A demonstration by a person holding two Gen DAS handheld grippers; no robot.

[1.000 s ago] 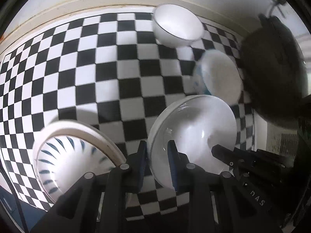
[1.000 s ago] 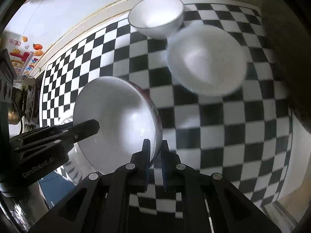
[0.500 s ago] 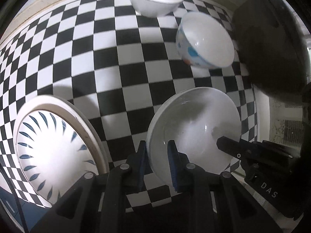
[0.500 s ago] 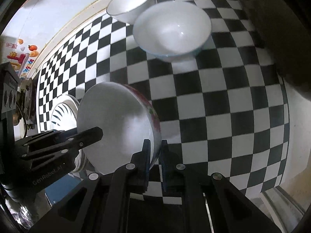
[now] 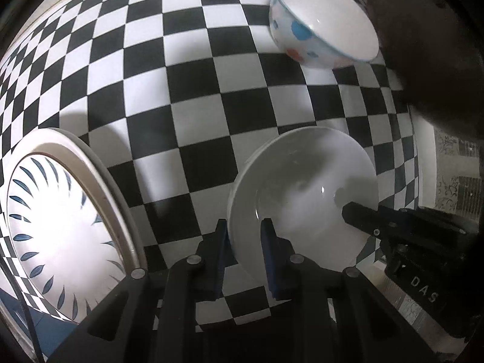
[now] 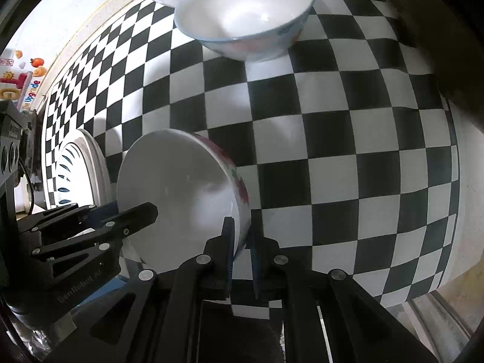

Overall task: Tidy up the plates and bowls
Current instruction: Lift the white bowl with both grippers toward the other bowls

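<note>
white bowl (image 5: 302,193) rim clamped between left tongs (image 5: 243,242), right tongs (image 6: 240,233)

This looks like a home dining corner: a bench under a black-and-white checkered cloth (image 6: 348,139) carries household crockery, a dotted bowl (image 5: 317,21) and a blue-leaf plate (image 5: 60,227), and colourful cartoon stickers (image 6: 21,75) brighten the pale wall.

Both wrist views steeply down, sharing checkered table (image 5: 193,96)
</note>
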